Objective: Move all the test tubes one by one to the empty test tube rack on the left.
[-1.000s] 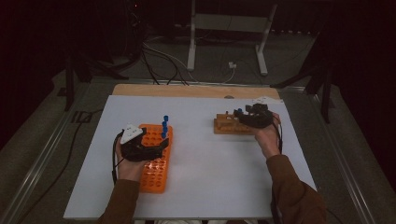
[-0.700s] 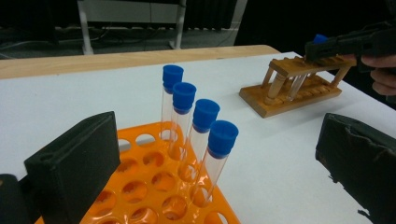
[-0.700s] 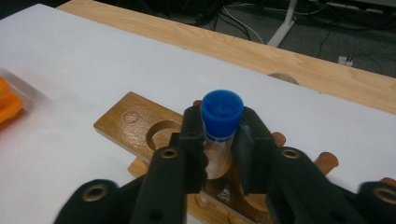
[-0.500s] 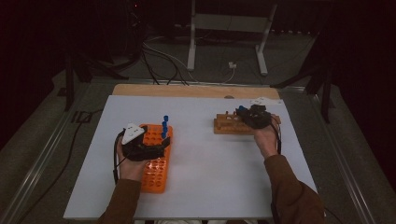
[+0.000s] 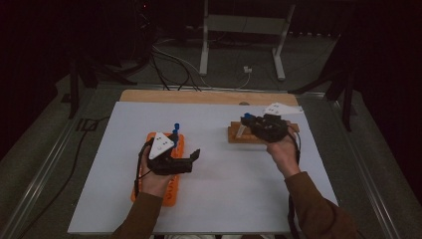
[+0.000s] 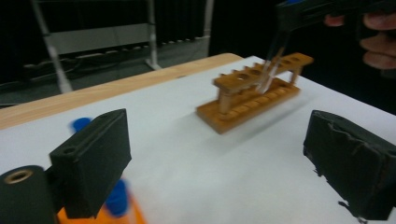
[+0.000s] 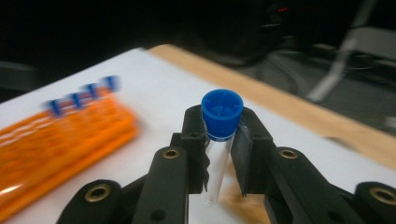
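blue-capped tube (image 7: 220,135) pinched in my right claw (image 7: 219,154), over wooden rack (image 5: 249,134) at 2 o'clock on surface (image 5: 224,199). left claw (image 6: 224,154) spread, empty, above orange rack (image 5: 171,191) at 8 o'clock. judgement: insertion pending, more tubes (image 5: 175,130) left.

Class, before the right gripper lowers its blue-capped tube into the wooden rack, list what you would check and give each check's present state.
1. Right gripper holds the clear blue-capped test tube just below its cap: ok.
2. Tube over the wooden test-tube rack, its lower end at the holed top bar: ok.
3. Tube upright: not ok, it leans in the left gripper view.
4. Tip lined up with one hole: cannot tell, the picture is blurred.
5. Left gripper open and apart from the wooden rack, beside the orange plastic rack: ok.
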A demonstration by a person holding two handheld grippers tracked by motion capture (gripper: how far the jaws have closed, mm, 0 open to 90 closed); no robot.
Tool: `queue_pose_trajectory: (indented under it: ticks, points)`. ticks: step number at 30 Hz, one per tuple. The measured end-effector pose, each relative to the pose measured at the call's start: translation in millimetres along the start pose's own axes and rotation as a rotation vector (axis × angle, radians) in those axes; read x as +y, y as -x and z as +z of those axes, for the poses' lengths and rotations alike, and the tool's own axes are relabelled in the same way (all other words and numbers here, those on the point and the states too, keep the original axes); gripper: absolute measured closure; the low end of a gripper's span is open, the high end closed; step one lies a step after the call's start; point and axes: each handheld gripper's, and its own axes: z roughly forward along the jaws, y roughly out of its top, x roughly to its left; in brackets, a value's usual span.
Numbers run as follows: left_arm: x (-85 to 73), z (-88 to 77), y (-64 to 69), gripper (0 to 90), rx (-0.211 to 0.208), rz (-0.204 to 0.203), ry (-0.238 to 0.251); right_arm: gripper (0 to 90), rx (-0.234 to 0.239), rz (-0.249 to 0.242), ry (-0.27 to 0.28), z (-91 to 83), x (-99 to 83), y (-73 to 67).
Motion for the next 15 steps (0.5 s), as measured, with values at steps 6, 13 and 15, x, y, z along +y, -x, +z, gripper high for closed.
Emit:
queue_pose_trajectory:
  ticks: [6,13,15]
  points:
    - [-2.2,8.5,10.8,25.3,-0.018,0.021,-0.031,76.2,0.150,-0.032,-0.042,20.4,-0.7,-48.7]
    - [-7.1,13.9,18.9,58.1,-0.041,0.083,-0.064,76.1,0.247,-0.053,-0.056,36.6,0.4,-82.4]
    - [-7.6,14.0,18.8,65.3,-0.047,0.078,-0.059,76.1,0.261,-0.052,-0.062,38.7,0.9,-86.2]
